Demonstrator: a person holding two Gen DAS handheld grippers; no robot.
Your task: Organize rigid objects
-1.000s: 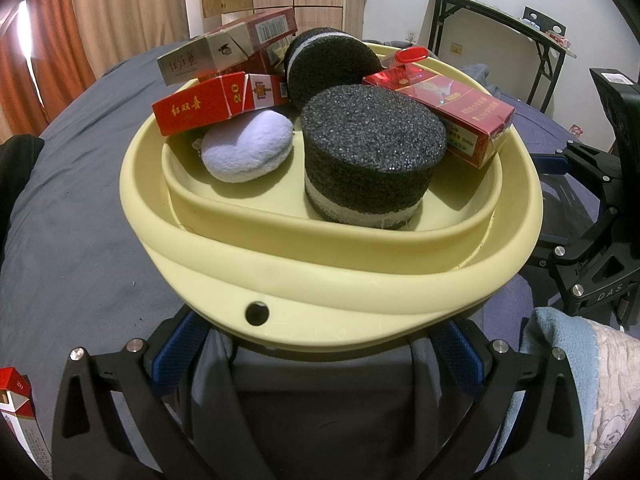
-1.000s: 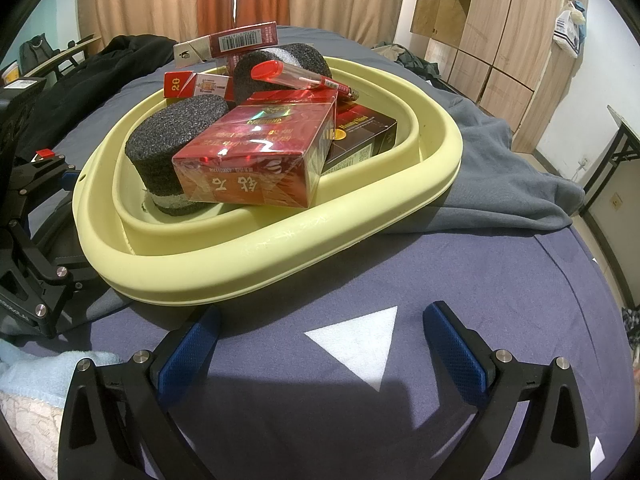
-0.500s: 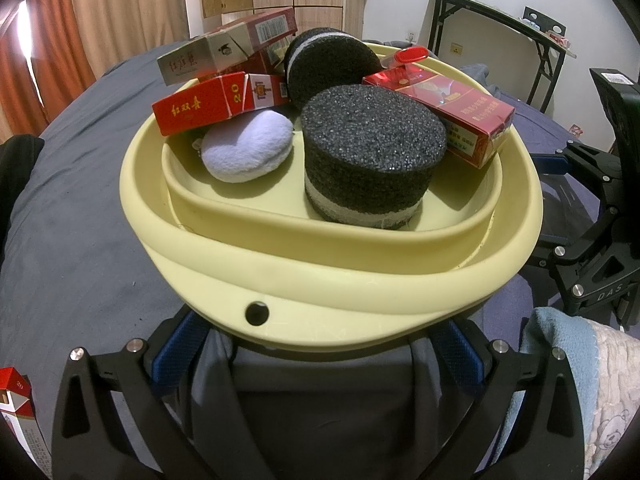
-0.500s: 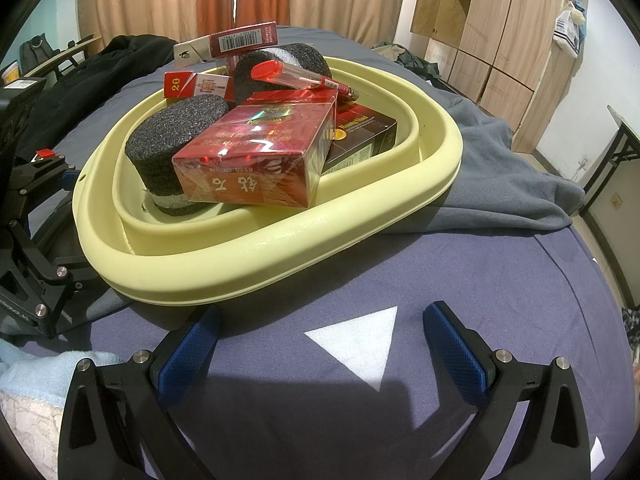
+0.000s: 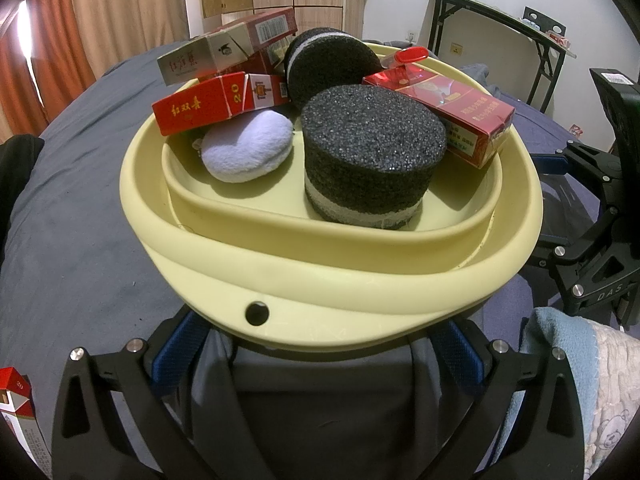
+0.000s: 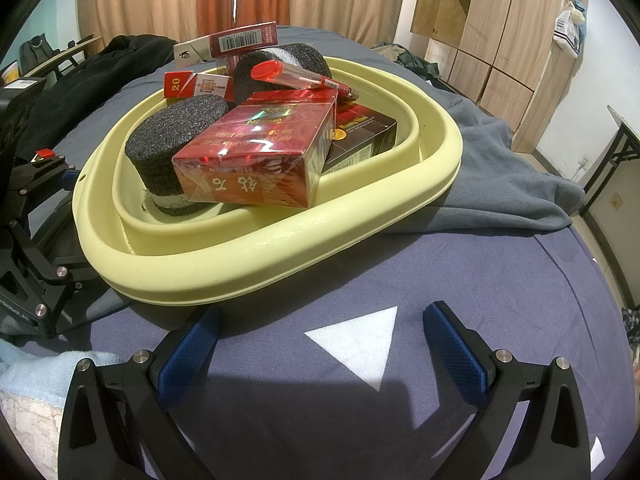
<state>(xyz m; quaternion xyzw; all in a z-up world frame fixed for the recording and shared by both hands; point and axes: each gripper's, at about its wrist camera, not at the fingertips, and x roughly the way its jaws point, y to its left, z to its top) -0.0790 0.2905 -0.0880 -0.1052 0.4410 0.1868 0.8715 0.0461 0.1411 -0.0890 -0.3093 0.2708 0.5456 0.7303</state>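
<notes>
Dark grey bed sheet (image 5: 72, 240) fills the left wrist view, curtains and wooden wardrobe behind, a folding desk (image 5: 500, 20) at the far right. Yellow basin (image 5: 320, 280) sits on the bed right ahead of the left gripper (image 5: 320, 344), its near rim over the gap between the blue pads. Left fingers (image 5: 180, 344) are spread wide, grasping nothing. Inside the basin: black foam puck (image 5: 372, 156) upright near the front, second foam puck (image 5: 328, 68) tilted behind it, lilac plush pad (image 5: 248, 152) to its left, red cigarette pack (image 5: 216, 104) resting over the plush, another opened pack (image 5: 228, 48) stacked above that, glossy red pack (image 5: 448, 112) leaning on the right rim, red-capped pen (image 5: 408, 56) at the back. One more red pack (image 5: 16, 404) lies on the bed at the bottom left edge. Light blue towel (image 5: 568, 344) at lower right, the other gripper just beyond it.

Right wrist view: same bed, purple sheet (image 6: 440, 280) with a white triangle (image 6: 360, 340) between the right fingers (image 6: 452, 340). Right gripper (image 6: 320, 344) is released, wide apart, holding nothing, just short of the basin (image 6: 280, 256) rim. Glossy red pack (image 6: 256, 160) lies on top at the front, dark brown box (image 6: 360, 136) beneath it on the right, pen (image 6: 300, 76) across the top, foam puck (image 6: 172, 144) at left. Grey blanket (image 6: 500, 184) is bunched beside the basin on the right
</notes>
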